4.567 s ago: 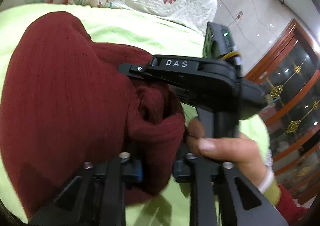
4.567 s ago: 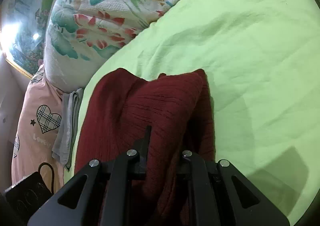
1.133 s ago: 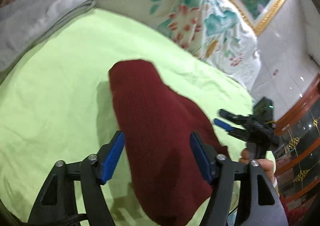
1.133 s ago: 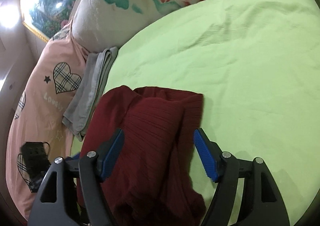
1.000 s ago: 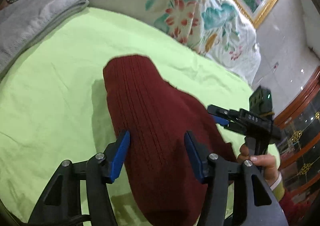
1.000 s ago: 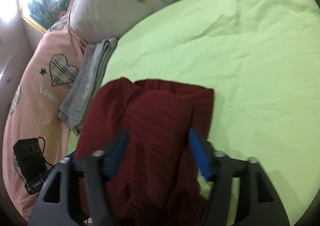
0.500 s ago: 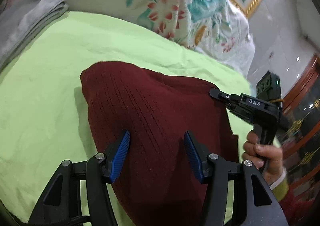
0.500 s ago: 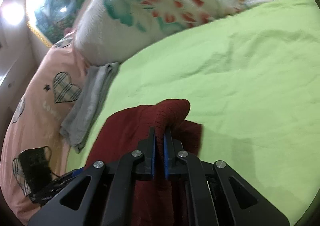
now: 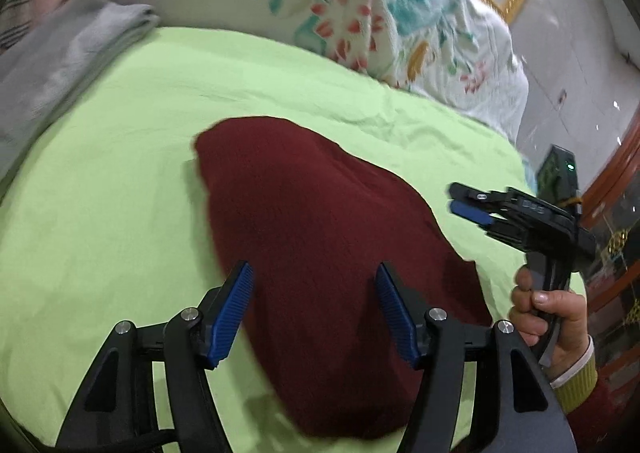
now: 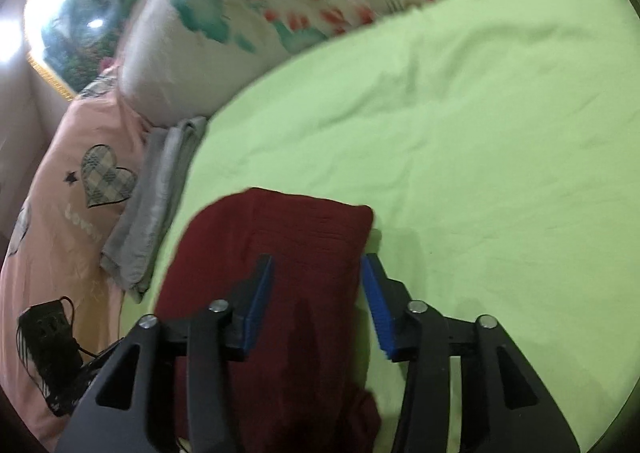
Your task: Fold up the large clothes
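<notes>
Both tools spread wide, gripping nothing: my left tool straddles the sweater, lengthwise dead ahead; right tool alongside.

A dark red knit sweater is lying folded into a compact bundle on the lime green bedsheet. In the left wrist view it is showing as a rounded, elongated mound with a smooth top and a blunt far end. In the right wrist view its far edge is running nearly straight, fine ribbing is showing across the top layer, and looser folds are bunching at the near end.
</notes>
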Demonstrator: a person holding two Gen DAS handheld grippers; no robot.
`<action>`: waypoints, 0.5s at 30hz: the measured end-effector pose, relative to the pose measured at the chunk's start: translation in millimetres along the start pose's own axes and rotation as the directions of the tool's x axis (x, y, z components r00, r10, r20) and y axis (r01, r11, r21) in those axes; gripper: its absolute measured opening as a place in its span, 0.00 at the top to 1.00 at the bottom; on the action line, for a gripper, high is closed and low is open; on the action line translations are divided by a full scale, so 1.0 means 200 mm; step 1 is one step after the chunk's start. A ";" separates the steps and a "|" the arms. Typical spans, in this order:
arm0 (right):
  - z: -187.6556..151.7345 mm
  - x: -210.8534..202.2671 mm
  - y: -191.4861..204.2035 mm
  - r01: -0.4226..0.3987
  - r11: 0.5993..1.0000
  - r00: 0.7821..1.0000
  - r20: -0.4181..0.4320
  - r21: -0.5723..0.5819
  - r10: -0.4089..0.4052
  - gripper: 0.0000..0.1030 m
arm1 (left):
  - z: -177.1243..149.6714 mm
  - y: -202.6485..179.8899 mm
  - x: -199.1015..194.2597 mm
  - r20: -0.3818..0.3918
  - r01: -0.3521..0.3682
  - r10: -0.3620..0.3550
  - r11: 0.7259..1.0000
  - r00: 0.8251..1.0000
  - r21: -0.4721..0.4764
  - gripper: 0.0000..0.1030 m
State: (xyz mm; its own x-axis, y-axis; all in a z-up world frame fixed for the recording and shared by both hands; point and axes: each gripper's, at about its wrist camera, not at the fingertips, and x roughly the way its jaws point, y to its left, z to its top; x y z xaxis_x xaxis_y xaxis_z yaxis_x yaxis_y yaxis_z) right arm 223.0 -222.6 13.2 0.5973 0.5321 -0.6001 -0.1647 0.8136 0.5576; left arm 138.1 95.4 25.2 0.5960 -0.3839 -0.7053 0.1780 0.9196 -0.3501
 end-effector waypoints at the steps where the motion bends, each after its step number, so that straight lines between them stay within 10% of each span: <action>1: -0.02 -0.04 0.03 -0.015 1.000 1.000 0.003 -0.011 0.015 0.54 | -0.03 0.01 -0.04 0.011 -0.011 0.011 1.000 1.000 -0.004 0.38; 15: -0.48 -0.06 0.29 -0.161 0.974 0.979 -0.152 -0.157 0.138 0.52 | -0.43 -0.18 -0.09 0.064 -0.221 0.212 0.954 0.975 0.201 0.37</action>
State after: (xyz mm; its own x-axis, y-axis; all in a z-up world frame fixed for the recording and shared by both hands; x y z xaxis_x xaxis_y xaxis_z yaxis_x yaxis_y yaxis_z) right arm 130.2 -158.7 -2.2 0.4424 0.6684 -0.5980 -0.3798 0.7436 0.5502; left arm 53.8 61.7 -1.6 0.6694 -0.1741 -0.7222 0.1960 0.9791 -0.0544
